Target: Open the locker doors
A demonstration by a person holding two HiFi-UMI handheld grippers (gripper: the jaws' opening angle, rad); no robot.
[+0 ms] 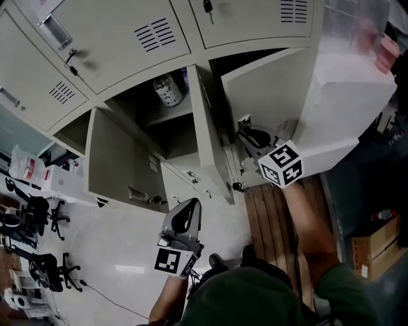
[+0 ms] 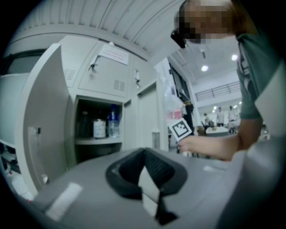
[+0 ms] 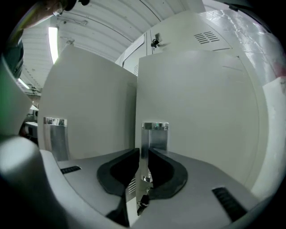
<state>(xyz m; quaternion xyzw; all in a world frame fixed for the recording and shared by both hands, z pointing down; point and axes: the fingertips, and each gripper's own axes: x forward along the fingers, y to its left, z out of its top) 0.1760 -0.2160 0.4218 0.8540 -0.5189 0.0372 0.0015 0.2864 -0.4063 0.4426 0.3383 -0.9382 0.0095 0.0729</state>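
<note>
Head view, nearest first: the left gripper (image 1: 189, 207) hangs low over the pale floor (image 1: 121, 255), well short of the lockers. Its jaws are pinched together with nothing in them.

Further out, the right gripper (image 1: 247, 132) is at the free edge of the right-hand locker door (image 1: 271, 86), which is swung partway out. In the right gripper view the jaws are narrow and clamped on that edge, right at the shiny metal latch plate (image 3: 155, 134).

Door count: three open. Besides the gripped one, there's a middle door (image 1: 205, 121) seen nearly edge-on and a left door (image 1: 118, 162) swung wide. The middle door stands just left of the right gripper, between it and the open compartment. Above those I count at least three closed doors (image 1: 121, 35) with vent slots, and I can spot two keys (image 1: 207, 6) hanging in locks.

Inside the open compartment, the left gripper view shows one shelf (image 2: 98, 141). On it are one white jar (image 2: 99, 129) and one water bottle (image 2: 113, 123), side by side.

Stuff around:
- Two dark office chairs (image 1: 29, 219) are way off to the left.
- A strip of wooden planks (image 1: 274, 210) runs under the right arm.
- One cardboard box (image 1: 376, 242) sits at the far right.
</note>
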